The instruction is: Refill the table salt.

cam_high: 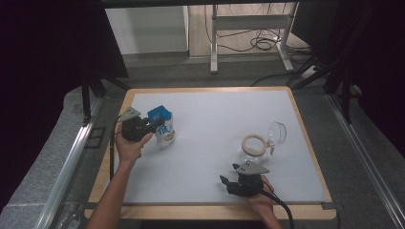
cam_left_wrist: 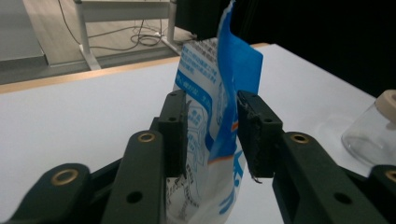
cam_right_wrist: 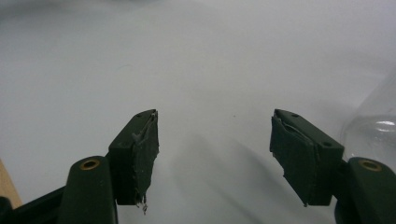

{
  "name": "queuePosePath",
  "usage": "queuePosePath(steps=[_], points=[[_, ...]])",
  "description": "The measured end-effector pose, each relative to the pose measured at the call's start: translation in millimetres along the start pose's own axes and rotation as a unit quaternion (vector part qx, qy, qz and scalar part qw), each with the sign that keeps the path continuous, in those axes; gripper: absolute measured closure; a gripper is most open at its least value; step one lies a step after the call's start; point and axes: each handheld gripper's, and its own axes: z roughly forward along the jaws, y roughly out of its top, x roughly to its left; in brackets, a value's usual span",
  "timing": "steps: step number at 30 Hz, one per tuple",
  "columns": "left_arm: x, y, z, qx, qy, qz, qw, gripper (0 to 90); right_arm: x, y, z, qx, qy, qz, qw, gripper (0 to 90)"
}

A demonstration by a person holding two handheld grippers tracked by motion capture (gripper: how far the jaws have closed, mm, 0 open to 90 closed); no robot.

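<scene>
Left gripper view — pouch point(cam_left_wrist: 219, 121) bottom cut off, between left tool point(cam_left_wrist: 212, 135) pads.

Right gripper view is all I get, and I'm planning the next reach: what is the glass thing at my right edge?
Observer: A glass jar with a beige rim, standing close to the right gripper, whose jaws are open.
Operator: Where is the other gripper?
Observer: The left gripper is across the white mat, with a blue and white pouch between its jaws.
Operator: Is that pouch lying flat?
Observer: No, it stands upright near the mat's left edge.
</scene>
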Motion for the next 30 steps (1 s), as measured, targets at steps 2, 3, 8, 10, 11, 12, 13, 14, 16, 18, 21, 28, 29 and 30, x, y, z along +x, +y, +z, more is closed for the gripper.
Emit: queuePosePath(steps=[2, 3, 8, 10, 11, 12, 13, 14, 16, 18, 21, 28, 29, 30], points=[[-0.5, 2.7, 1.3, 0.005, -0.004, 0.004, 1.0, 68.8, 0.0, -0.4, 0.7, 0.001, 0.0, 0.0, 1.0, 33.1], [-0.5, 2.7, 1.3, 0.005, -0.004, 0.004, 1.0, 71.7, 0.1, -0.5, 0.7, 0.002, 0.0, -0.001, 1.0, 33.1], [-1.7, 4.3, 0.7, 0.01, 0.001, 0.013, 0.9999, 82.9, -0.1, -0.3, 0.0, 0.001, 0.0, -0.001, 1.0, 33.1], [-1.9, 4.2, 0.8, 0.012, 0.0, 0.012, 0.9999, 88.5, -0.4, -0.5, 0.2, 0.001, -0.002, -0.002, 1.0, 33.1], [-2.4, 4.2, 1.0, 0.012, 0.0, 0.014, 0.9998, 89.4, -0.3, -0.5, 0.3, 0.001, 0.0, -0.002, 1.0, 33.1], [-3.0, 4.3, 1.1, 0.012, 0.001, 0.016, 0.9998, 89.7, 0.0, -0.5, 0.3, 0.001, 0.0, -0.002, 1.0, 33.1], [-3.0, 4.3, 1.1, 0.012, 0.001, 0.016, 0.9998, 89.9, 0.4, -0.4, 0.3, 0.0, 0.0, -0.001, 1.0, 33.1], [-3.8, 4.4, 1.2, 0.012, 0.002, 0.019, 0.9997, 90.0, 0.7, -0.2, -0.1, 0.001, -0.001, -0.001, 1.0, 33.1], [-4.4, 4.4, 1.4, 0.011, 0.003, 0.024, 0.9997, 90.0, 0.5, -0.1, -0.3, 0.001, -0.001, -0.001, 1.0, 33.1], [-4.6, 4.3, 1.7, 0.009, 0.002, 0.024, 0.9997, 90.0, 0.0, -0.1, -0.3, 0.0, -0.002, -0.001, 1.0, 33.1], [-5.3, 4.7, 2.7, 0.003, 0.0, 0.02, 0.9998, 90.0, -0.3, -0.1, -0.1, -0.002, -0.003, -0.001, 1.0, 33.1], [-7.9, 8.5, 6.0, -0.003, -0.006, 0.018, 0.9998, 90.0, -0.5, 0.0, -0.6, -0.005, -0.003, 0.0, 1.0, 33.1], [-9.0, 10.0, 6.2, -0.005, -0.006, 0.021, 0.9998, 90.0, -0.5, 0.1, -0.7, -0.006, -0.003, 0.0, 1.0, 33.1], [-9.5, 10.8, 5.9, -0.01, -0.01, 0.017, 0.9998, 90.0, -0.5, 0.1, -0.8, -0.006, -0.003, 0.0, 1.0, 33.1]])
